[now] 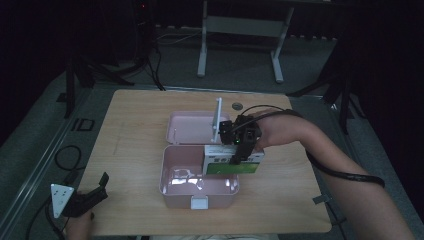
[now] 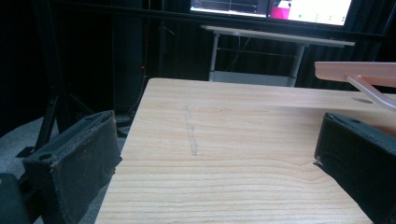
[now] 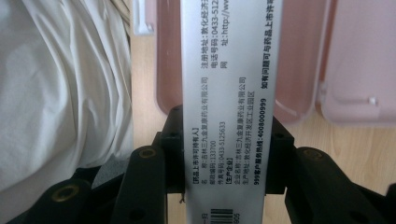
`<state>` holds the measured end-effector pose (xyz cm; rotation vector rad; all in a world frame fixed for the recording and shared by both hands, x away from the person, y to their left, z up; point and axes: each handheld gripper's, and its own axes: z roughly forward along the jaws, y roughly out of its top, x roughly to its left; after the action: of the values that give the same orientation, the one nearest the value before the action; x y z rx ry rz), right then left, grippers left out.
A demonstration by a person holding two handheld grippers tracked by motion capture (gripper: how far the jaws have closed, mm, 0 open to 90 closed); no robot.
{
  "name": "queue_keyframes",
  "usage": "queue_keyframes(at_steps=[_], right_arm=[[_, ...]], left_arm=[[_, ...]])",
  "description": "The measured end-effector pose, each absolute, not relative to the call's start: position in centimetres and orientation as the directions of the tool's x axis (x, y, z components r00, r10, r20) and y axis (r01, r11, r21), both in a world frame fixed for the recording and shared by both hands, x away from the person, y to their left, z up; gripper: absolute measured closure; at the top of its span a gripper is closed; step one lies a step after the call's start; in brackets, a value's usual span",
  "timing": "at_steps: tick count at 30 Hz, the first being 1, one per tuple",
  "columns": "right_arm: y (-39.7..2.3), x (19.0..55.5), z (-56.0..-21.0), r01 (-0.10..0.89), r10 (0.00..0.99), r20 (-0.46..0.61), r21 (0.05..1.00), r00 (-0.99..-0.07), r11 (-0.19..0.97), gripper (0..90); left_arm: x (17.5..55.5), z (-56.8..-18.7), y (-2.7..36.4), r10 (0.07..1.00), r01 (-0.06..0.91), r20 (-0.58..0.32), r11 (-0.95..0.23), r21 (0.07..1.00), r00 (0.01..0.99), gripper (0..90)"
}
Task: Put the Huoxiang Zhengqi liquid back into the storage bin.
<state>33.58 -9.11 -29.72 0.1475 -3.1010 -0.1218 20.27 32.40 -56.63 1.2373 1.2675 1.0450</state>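
Two grippers, left to right: left gripper (image 1: 92, 196) idle at table's near-left corner, jaws spread, nothing between. Right gripper (image 1: 242, 145) pinching medicine box (image 1: 233, 160) above pink case (image 1: 199, 177), long axis across the right end of its tub

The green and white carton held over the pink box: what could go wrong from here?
1. The right hand-held gripper clamps the carton only on its narrow sides, so it may twist or slip as it goes down.
2. The carton hangs above the right wall of the pink box; it could catch on that rim.
3. The open lid lies just behind, and its upright handle is near the gripper, so a bump is possible.
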Motion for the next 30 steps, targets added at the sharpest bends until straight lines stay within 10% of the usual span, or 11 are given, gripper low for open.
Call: queue_keyframes(at_steps=[30], right_arm=[[-3.5, 34.1, -39.6, -0.096, -0.099, 0.091, 0.031, -0.991, 0.995, 61.5]], left_arm=[[20.3, -56.6, 32.4, 0.993, 0.093, -0.097, 0.090, 0.992, 0.071, 0.2]])
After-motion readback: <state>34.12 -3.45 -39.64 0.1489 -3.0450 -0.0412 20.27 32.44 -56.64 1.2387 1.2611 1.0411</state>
